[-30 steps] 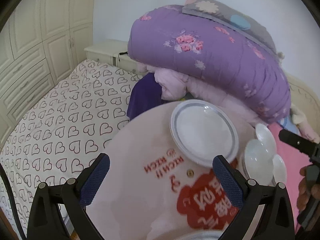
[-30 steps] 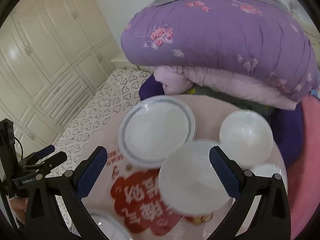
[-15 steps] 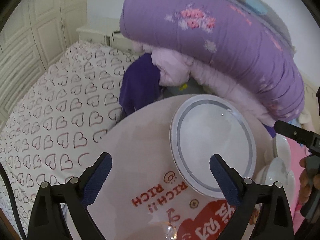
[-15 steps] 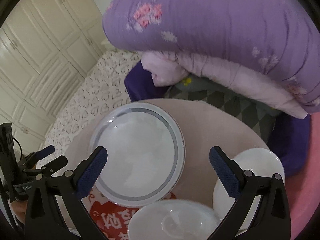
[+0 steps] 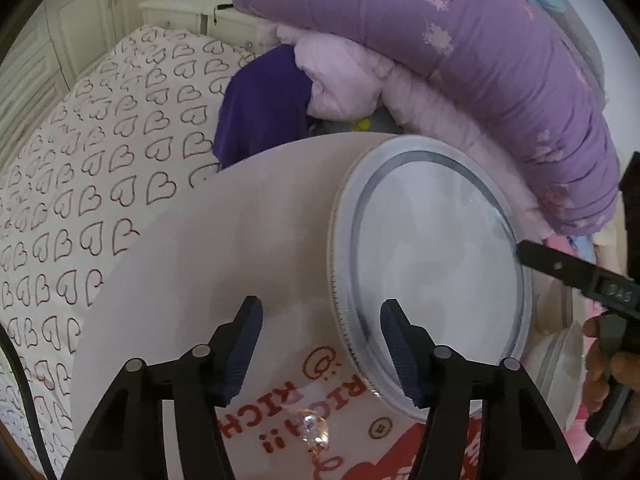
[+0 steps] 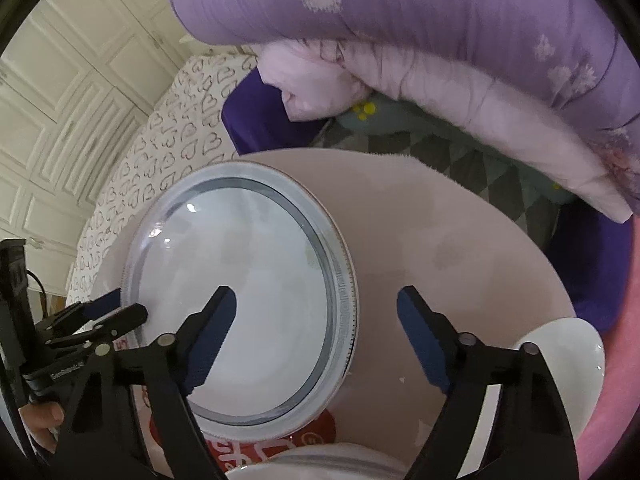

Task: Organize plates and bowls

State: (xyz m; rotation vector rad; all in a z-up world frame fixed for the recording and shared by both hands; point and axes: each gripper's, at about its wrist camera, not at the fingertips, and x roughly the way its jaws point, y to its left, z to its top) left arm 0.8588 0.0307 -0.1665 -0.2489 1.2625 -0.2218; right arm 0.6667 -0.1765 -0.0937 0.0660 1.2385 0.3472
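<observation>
A large white plate [image 5: 432, 272] with a grey ring lies flat on the round pale table [image 5: 200, 240]. My left gripper [image 5: 320, 316] hangs low over the plate's left rim. Its jaws are closing with the rim between them, the left pad still clear of it. My right gripper [image 6: 316, 300] straddles the right rim of the same plate [image 6: 240, 300]. Its jaws are also closing, and its pads are not touching. My left gripper [image 6: 120, 309] shows at the plate's far side in the right wrist view. A white bowl [image 6: 568, 344] sits to the right.
The table [image 6: 440, 220] has a red print near its front. Another white dish [image 6: 320, 464] lies at the bottom edge. Behind the table a folded purple quilt [image 5: 460, 52] is piled on a bed with a heart-print sheet [image 5: 100, 152]. Cream wardrobe doors [image 6: 60, 100] stand at left.
Both grippers have come down and forward onto the ringed plate, which now fills each view. Both pairs of jaws have narrowed from wide open around its opposite rims.
</observation>
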